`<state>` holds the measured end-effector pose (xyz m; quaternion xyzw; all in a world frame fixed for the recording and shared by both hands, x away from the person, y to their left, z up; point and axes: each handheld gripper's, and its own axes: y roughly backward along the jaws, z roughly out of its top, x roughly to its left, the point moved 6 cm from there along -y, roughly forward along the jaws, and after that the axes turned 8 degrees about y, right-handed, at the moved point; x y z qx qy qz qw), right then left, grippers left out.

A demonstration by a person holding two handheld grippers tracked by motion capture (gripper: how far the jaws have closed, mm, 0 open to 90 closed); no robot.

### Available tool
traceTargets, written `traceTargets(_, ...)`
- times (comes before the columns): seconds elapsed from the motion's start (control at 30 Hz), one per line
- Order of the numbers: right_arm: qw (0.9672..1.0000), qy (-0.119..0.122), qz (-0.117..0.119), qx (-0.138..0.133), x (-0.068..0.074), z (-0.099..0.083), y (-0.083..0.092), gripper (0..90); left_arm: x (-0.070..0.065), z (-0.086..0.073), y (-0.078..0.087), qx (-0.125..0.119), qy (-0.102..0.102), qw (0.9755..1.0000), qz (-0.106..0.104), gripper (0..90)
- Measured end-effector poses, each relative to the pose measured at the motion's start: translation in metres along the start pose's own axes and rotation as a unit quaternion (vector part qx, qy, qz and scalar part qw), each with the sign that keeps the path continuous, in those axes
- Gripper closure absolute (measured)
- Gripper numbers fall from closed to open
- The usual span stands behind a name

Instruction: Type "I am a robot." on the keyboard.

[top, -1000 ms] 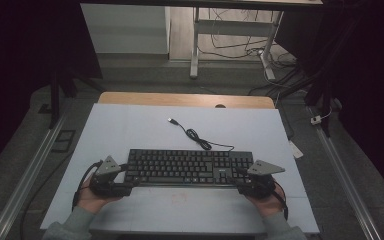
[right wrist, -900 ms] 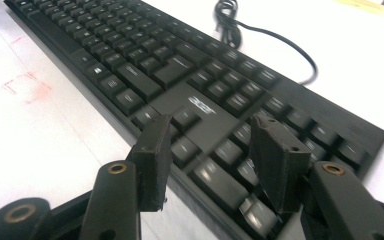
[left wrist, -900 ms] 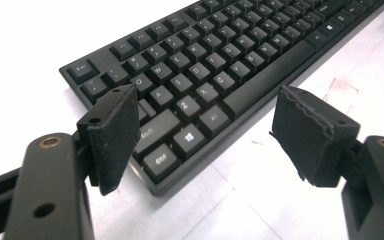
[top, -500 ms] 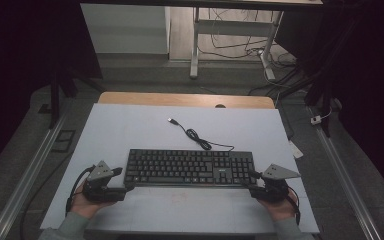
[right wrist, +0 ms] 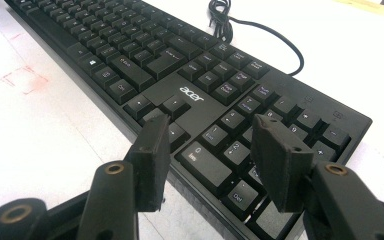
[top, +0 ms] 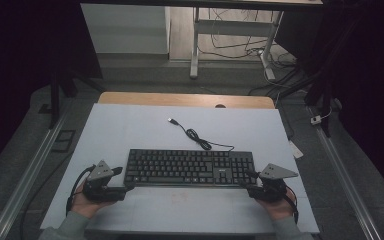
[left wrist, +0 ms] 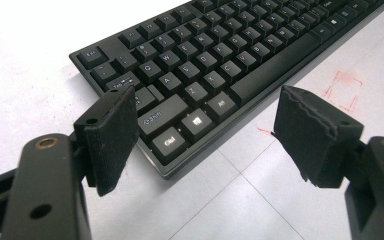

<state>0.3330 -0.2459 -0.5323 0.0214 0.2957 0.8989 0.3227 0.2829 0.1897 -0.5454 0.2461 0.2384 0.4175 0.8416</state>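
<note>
I'm working in what looks like a lab or test room, not a home. My bench is a white-topped table (top: 130, 130) with a strip of bare wood edge (top: 185, 99) at twelve o'clock, and faint red pen marks (left wrist: 344, 89) are drawn on its surface. Grey carpet runs all round, with metal floor rails (top: 22, 175) at nine and three o'clock. At twelve o'clock stands a white metal desk leg (top: 195, 45) with loose black cables (top: 240, 40) trailing beside it, against dark surroundings.
</note>
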Motion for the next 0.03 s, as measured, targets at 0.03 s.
traceTargets(0.03,1.0000,0.000,0.000,0.000,0.0000,0.0000,0.0000,49.9,0.0001,0.0002,0.0000,0.000,0.000,1.0000,0.000,25.7)
